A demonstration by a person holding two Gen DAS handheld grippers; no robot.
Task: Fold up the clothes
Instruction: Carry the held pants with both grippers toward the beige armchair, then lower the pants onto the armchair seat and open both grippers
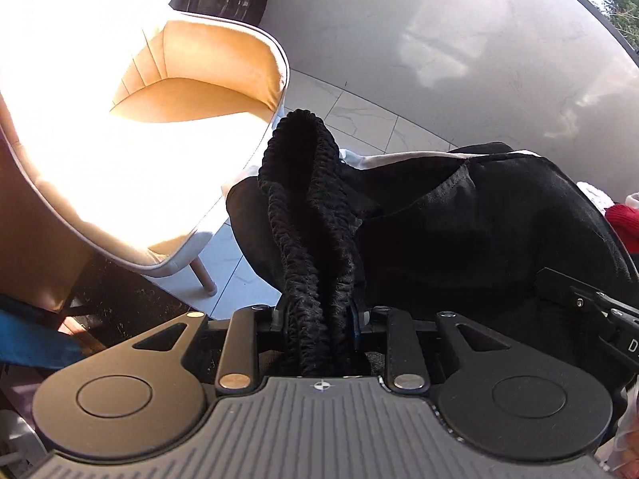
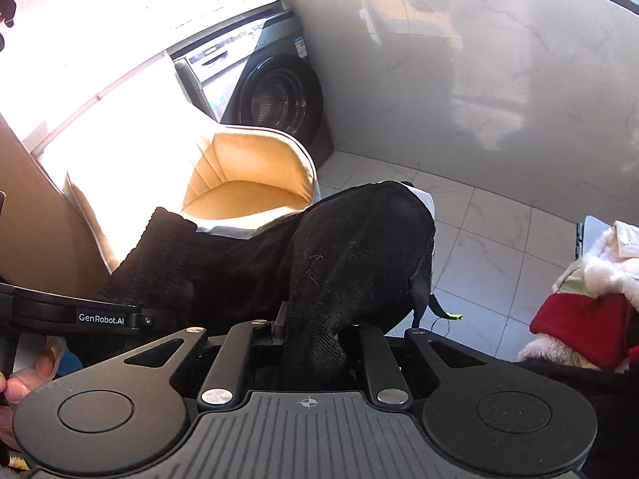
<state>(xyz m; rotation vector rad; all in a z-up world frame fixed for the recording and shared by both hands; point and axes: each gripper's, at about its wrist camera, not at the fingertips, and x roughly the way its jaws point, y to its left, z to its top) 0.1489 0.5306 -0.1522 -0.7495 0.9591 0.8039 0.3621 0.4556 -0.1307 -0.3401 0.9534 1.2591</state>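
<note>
Both tongs pinch one black garment point(image 1: 459, 219) hanging above the floor: left tongs point(image 1: 319, 315) grip its ribbed waistband point(image 1: 307, 199), right tongs point(image 2: 315, 331) probably a leg. Only the right view shows the washing machine point(image 2: 275, 95).

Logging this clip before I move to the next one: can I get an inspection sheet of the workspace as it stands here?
Surface: no work surface in view; pale tiled floor below.
Job's things: black garment held up between both grippers, its ribbed waistband bunched.
Clutter: red and white clothes pile at the right edge.
Grippers: left gripper shut on the waistband; right gripper shut on smooth black fabric.
Cables: nothing seen.
Surroundings: tan armchair, washing machine, grey marbled wall; strong sunlight washes out the left.
</note>
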